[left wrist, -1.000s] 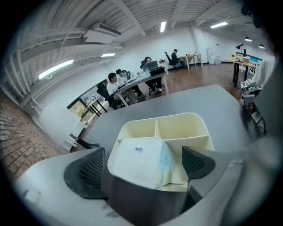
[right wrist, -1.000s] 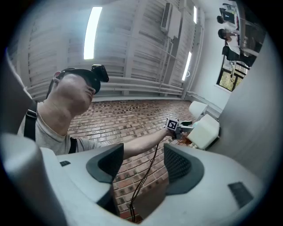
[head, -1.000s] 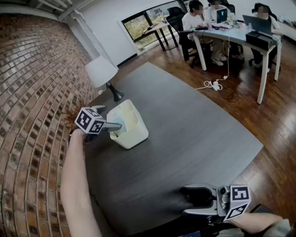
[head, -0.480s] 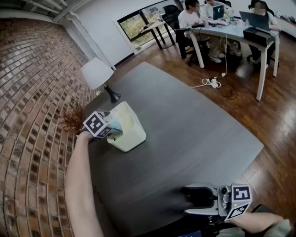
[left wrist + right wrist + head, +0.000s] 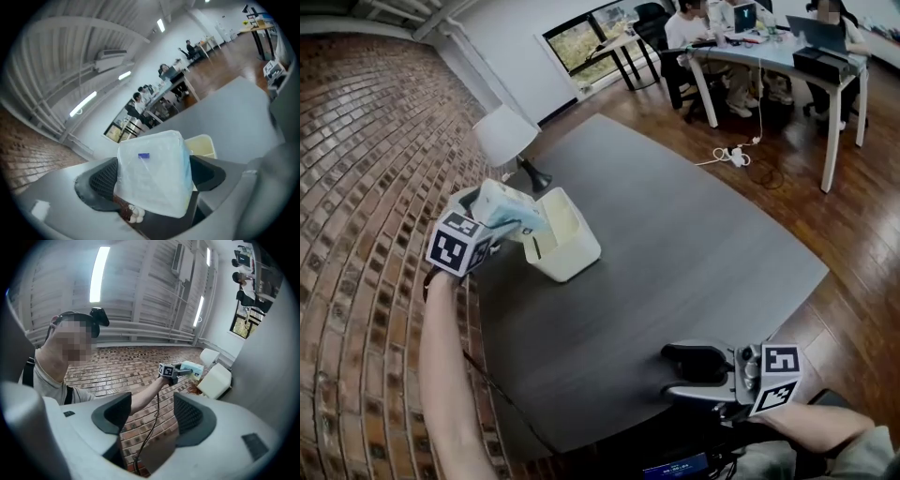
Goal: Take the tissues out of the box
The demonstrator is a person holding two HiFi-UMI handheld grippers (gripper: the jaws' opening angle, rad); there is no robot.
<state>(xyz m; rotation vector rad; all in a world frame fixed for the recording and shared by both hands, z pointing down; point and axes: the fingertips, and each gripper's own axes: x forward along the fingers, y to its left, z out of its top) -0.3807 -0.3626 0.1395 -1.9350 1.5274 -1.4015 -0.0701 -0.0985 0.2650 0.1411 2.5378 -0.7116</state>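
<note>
Plastic-wrapped tissues (image 5: 154, 173), clamped in the left gripper (image 5: 510, 222), hang clear of the box (image 5: 569, 249), task seemingly done; right gripper (image 5: 690, 372) gapes empty.

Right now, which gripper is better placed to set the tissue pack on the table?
The left gripper: shut on the tissue pack, clear of the box. The right gripper sits open, empty, at the near edge of the table.

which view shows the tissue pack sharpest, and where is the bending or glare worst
Left gripper view: the tissue pack in the left claw is close and sharpest, though the right side smears grey and the corners go dark. Head view: even light, the brick wall bows strongly. Right gripper view: a ceiling strip light blows out white; the open right claw looks soft.
</note>
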